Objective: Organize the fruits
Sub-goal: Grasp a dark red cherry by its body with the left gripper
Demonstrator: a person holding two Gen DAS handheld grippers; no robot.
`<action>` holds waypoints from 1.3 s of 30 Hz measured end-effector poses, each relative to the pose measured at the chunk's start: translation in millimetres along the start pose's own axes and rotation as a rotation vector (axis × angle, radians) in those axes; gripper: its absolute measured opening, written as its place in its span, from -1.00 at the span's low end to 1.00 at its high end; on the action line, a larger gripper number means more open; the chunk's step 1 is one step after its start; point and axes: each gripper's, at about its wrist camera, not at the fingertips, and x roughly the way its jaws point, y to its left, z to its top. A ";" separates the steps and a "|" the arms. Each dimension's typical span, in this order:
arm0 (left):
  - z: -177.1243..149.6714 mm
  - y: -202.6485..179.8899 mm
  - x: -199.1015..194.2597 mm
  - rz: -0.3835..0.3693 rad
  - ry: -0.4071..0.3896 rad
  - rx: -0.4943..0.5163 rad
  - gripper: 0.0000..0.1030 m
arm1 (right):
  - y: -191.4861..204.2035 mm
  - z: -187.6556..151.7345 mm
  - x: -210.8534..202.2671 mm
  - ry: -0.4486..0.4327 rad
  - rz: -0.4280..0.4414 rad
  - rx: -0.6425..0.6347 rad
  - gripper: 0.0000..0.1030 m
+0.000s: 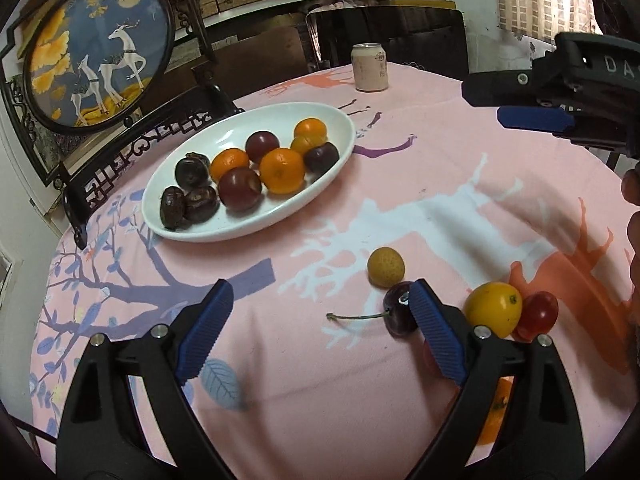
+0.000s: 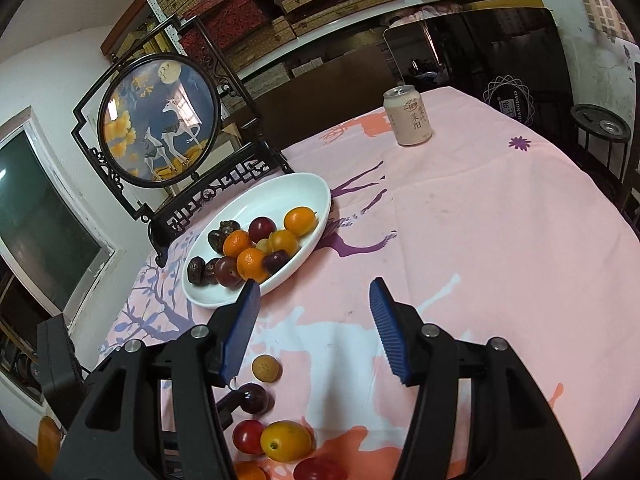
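A round counter [image 1: 460,140] under a pink printed cloth stands before shelves of stacked boxes, with a framed deer picture [image 1: 100,52] and a can [image 1: 370,67] at its far side.

The left gripper [image 1: 320,332] has its fingers [image 1: 206,332] spread wide and they hold nothing. The right-hand pad is touching or just beside a dark cherry [image 1: 398,310], whose stem lies across the gap between the fingers. A small tan fruit [image 1: 386,267] is just behind the cherry; a yellow fruit [image 1: 494,308] and a red one [image 1: 538,314] lie close together to the right.

The right gripper [image 2: 316,328] is about half open and empty too; in the left view it hangs over the far right of the counter.

The plate [image 1: 256,120], a white oval, lies well apart to the far left, and it already carries oranges, plums and some dark wrinkled fruits.

I judge the step in hand is to pick up the cherry. To do it well, the left gripper should shift a little to the right, so the cherry's body (not the thin stem) sits midway between the pads, then close gently, because such a fruit rolls and bruises easily. Care is needed not to push the tan fruit away.

Both grippers point down at a slant toward the cloth. At the right edge of the left view, part of a hand [image 1: 632,216] is seen.
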 end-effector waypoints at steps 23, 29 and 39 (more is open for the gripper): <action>-0.4 -3.8 -0.1 -0.066 0.012 0.006 0.80 | -1.4 -2.9 -10.4 -0.006 0.028 0.011 0.12; -4.9 35.5 7.0 0.109 0.040 -0.074 0.81 | -1.2 -2.5 -11.2 -0.005 0.032 0.013 0.12; -18.7 40.2 -1.5 0.074 0.033 -0.050 0.80 | 3.8 -5.7 -8.9 0.011 0.045 0.000 0.12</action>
